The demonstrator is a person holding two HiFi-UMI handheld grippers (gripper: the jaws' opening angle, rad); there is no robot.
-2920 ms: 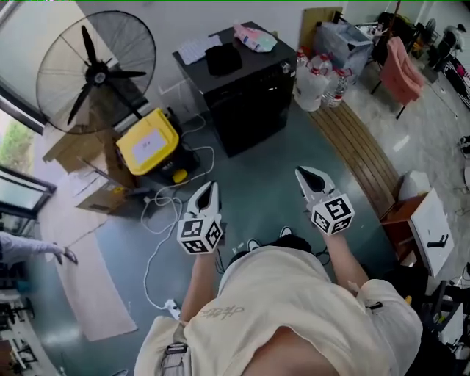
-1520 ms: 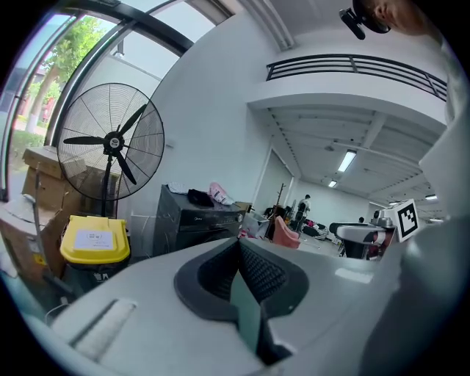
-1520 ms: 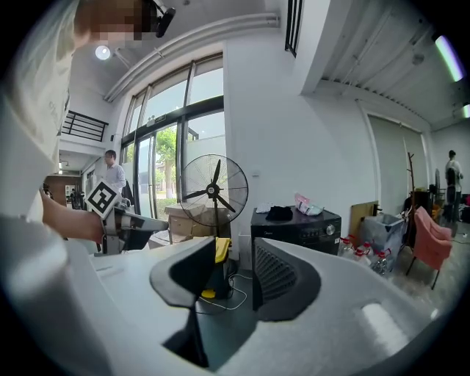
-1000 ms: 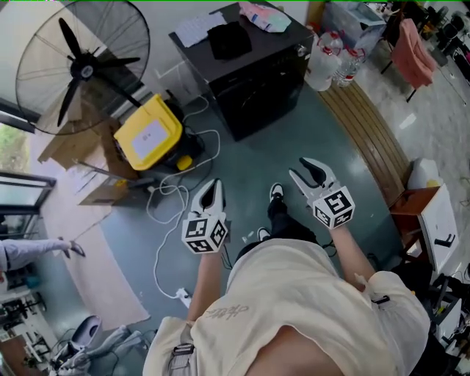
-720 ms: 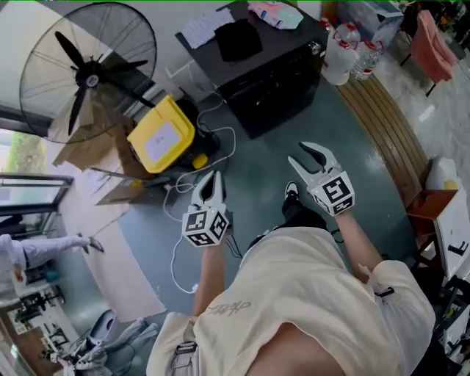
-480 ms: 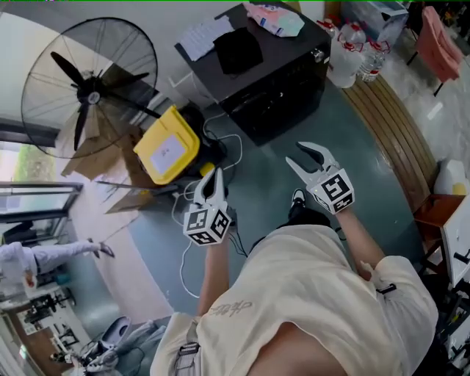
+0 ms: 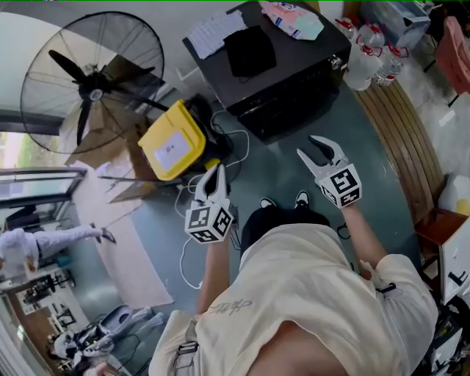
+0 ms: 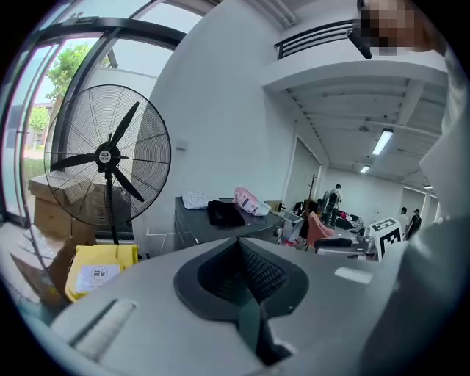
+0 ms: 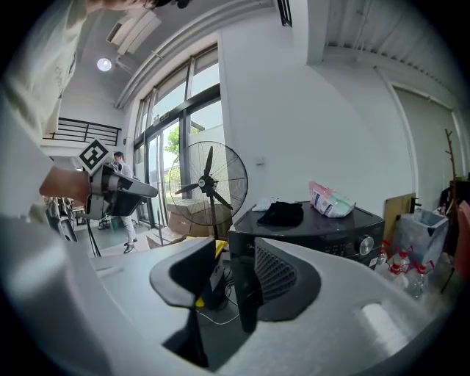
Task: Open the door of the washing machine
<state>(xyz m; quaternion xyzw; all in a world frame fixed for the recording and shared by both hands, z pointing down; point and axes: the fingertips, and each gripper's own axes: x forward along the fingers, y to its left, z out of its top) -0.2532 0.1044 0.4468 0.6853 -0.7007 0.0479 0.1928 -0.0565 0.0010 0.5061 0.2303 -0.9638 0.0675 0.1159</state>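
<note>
The black washing machine (image 7: 290, 73) stands against the far wall, its dark front facing me; I cannot make out the door's state. It also shows in the left gripper view (image 8: 220, 224) and in the right gripper view (image 9: 323, 235), where a round knob (image 9: 365, 246) sits on the front panel. My left gripper (image 7: 212, 176) hangs over the floor short of the machine, jaws shut with nothing in them (image 8: 239, 246). My right gripper (image 7: 321, 152) is held in the air in front of the machine's front, apart from it, open and empty (image 9: 233, 253).
On the machine's top lie a black cloth (image 7: 250, 50), a paper sheet (image 7: 213, 33) and a pink packet (image 7: 294, 18). A yellow box (image 7: 172, 139) with cables (image 7: 224, 139) sits left of it, beside a big standing fan (image 7: 92, 81). Water bottles (image 7: 371, 59) and wooden slats (image 7: 396, 139) are to the right.
The person has walked closer to the washing machine, carrying both grippers forward with them. Both sets of jaws stand as before.
</note>
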